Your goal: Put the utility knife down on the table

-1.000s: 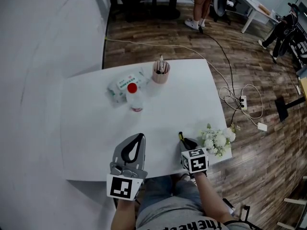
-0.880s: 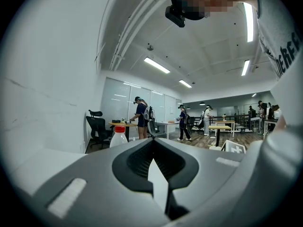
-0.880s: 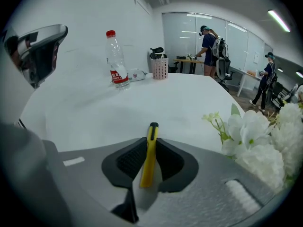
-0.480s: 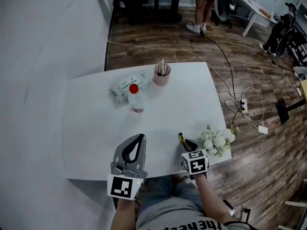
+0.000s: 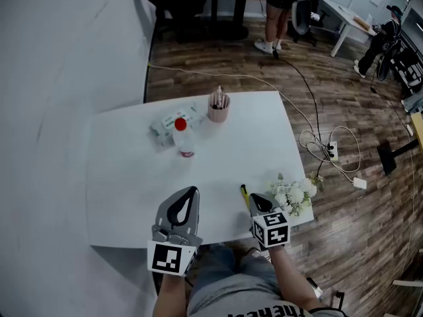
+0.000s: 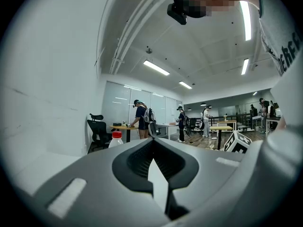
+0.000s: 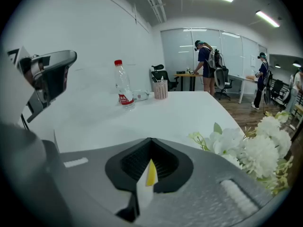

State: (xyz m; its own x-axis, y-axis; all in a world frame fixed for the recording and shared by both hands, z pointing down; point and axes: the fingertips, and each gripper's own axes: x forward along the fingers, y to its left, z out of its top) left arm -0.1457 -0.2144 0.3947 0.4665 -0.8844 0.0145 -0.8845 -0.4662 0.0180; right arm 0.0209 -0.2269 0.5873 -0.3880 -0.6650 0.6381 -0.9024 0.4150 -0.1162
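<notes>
Our right tongs (image 5: 256, 199) are clamped on the utility knife (image 5: 245, 193). In the right gripper view a yellow sliver of it shows, pinched between the closed jaws. From the head view, the knife's yellow and black body sticks out past the tips and slants up and to the left, over the near edge of the white worktop (image 5: 125, 177). We cannot tell whether it touches the surface. Just to the right of these tongs, a bunch of white flowers (image 5: 294, 193) lies at the worktop's near right corner.

Our left tongs (image 5: 191, 192) have their jaws together with nothing between them. They sit over the near edge, apart from the right pair.

Toward the far side stands a clear bottle with a red cap (image 5: 183, 139). A packet of tissues (image 5: 166, 121) lies just behind it, and a pink cup of pens (image 5: 219, 108) stands to its right. On the wood floor to the right, a cable runs to a power strip (image 5: 332, 151).
</notes>
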